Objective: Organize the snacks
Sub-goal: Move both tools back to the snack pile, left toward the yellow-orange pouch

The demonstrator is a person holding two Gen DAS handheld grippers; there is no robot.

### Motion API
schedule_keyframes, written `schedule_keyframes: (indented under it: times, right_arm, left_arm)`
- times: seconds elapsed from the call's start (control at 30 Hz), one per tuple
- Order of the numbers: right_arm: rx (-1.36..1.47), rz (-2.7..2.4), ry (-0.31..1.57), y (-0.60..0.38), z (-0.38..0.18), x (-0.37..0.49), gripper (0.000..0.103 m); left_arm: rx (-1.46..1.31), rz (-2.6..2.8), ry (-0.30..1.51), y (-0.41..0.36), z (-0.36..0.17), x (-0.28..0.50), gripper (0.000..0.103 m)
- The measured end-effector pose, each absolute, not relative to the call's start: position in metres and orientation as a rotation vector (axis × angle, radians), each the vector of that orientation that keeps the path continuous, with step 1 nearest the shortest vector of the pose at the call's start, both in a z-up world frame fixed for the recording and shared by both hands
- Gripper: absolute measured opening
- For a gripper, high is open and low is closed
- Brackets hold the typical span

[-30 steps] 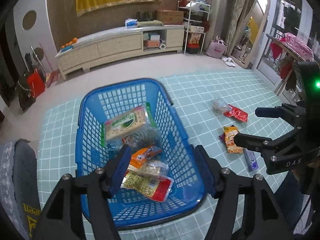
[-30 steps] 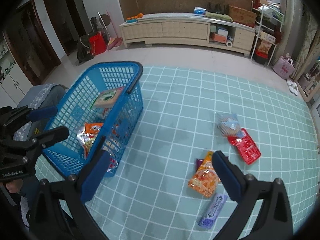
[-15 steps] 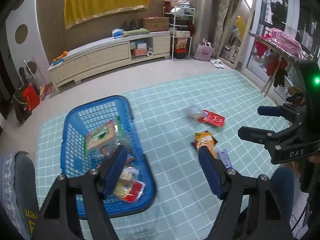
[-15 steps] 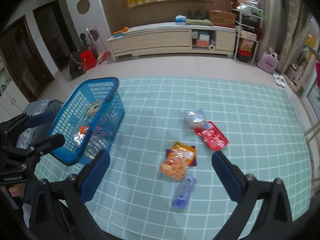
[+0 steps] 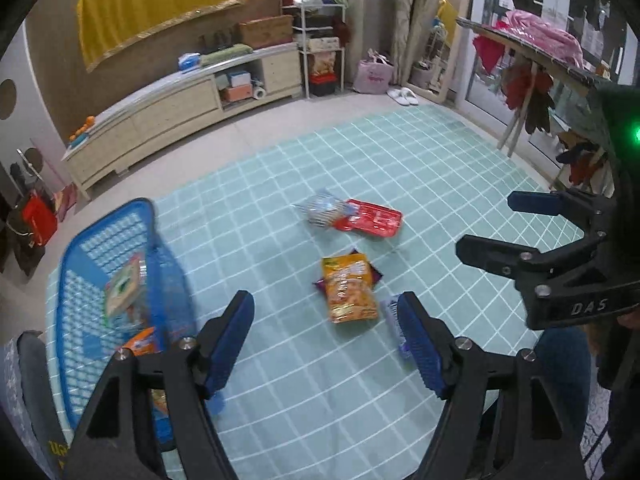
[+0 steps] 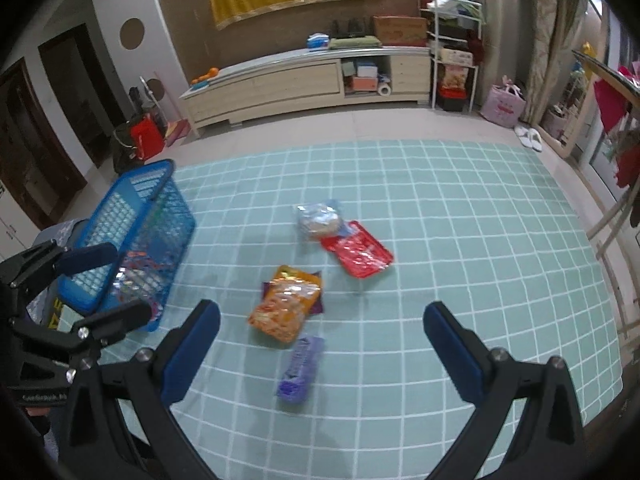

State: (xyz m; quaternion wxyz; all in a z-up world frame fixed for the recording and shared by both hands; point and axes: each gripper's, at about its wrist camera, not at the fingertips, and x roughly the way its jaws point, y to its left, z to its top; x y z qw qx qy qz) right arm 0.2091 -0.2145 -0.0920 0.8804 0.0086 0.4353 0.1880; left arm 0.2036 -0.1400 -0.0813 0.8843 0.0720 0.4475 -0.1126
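A blue mesh basket [image 5: 100,232] [image 6: 132,184] with several snack packs inside stands at the left of the teal checked mat. On the mat lie an orange snack bag [image 5: 348,286] [image 6: 286,304], a red packet [image 5: 370,218] [image 6: 358,252], a clear pack of biscuits [image 5: 322,210] [image 6: 318,218] and a purple bar [image 5: 396,320] [image 6: 302,366]. My left gripper [image 5: 326,330] hangs open and empty just short of the orange bag. My right gripper [image 6: 320,332] is open and empty above the purple bar.
A long cream sideboard [image 6: 304,80] runs along the far wall, with a shelf rack [image 6: 454,36] beside it. A wooden table with clothes [image 5: 532,64] stands at the mat's right edge. A grey cushion [image 5: 28,384] lies beside the basket.
Both grippers have swung right, away from the basket and toward the loose snacks on the mat. The basket has slid to the left edge of both views. Both stay empty.
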Motion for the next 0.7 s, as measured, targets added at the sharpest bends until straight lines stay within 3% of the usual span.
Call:
schedule_keyframes:
  times: [0.7]
  right_arm:
    - [0.035,0.299,0.97,-0.24,-0.186,0.259,0.103]
  left_arm:
    - [0.156,-0.241,1.114,-0.181,-0.183,0.276,0.072]
